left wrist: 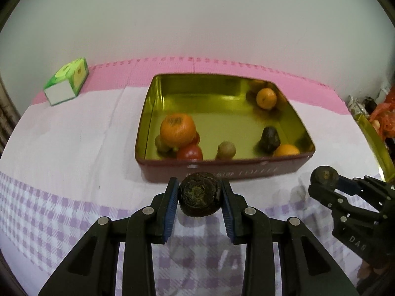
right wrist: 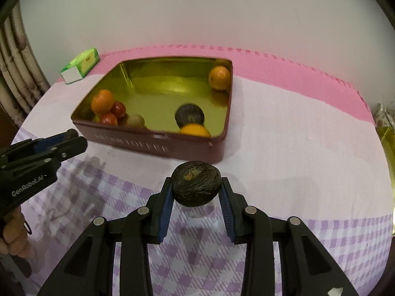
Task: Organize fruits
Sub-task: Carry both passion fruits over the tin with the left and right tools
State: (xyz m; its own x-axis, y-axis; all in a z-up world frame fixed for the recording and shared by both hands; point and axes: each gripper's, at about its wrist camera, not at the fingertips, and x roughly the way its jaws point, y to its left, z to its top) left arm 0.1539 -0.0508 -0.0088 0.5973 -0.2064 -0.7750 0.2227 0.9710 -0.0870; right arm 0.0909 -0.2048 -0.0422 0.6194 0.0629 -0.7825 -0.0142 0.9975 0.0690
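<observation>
**Two dark fruits gripped, tin of fruit beyond**

Left gripper (left wrist: 199, 193): black frame, blue-padded fingers (left wrist: 172, 201) closed narrowly on a dark wrinkled fruit (left wrist: 199, 197), round, held clear of the cloth, its shadow below.

Right gripper (right wrist: 195, 191): same build, fingers (right wrist: 166, 203) pressed on a second dark wrinkled fruit (right wrist: 196, 183), a small orange spot at its top; this one is also held above the cloth.

Checked cloth (right wrist: 308, 234): lilac and white, covering the near part of the bench, plain pale cloth beyond it, pink foam mat (left wrist: 308, 87) at the far edge.

Tin (left wrist: 222, 172): rectangular, dark red outside, gold inside, lid off, standing on the cloth just beyond both grippers. Contents:
- large orange (left wrist: 177, 129) in the near-left corner, resting on smaller fruits;
- red fruit (left wrist: 190, 152) beneath it, against the near wall;
- small greenish-brown fruit (left wrist: 226, 150) near the middle of the near wall;
- dark fruit (left wrist: 269, 139) toward the right;
- orange (left wrist: 286, 150) in the near-right corner;
- small orange (left wrist: 266, 98) in the far-right corner.

Green and white box (left wrist: 68, 81): far left on the mat, well apart from the tin.

Hand (right wrist: 14, 231): grasping the left gripper's handle, seen in the right wrist view.
</observation>
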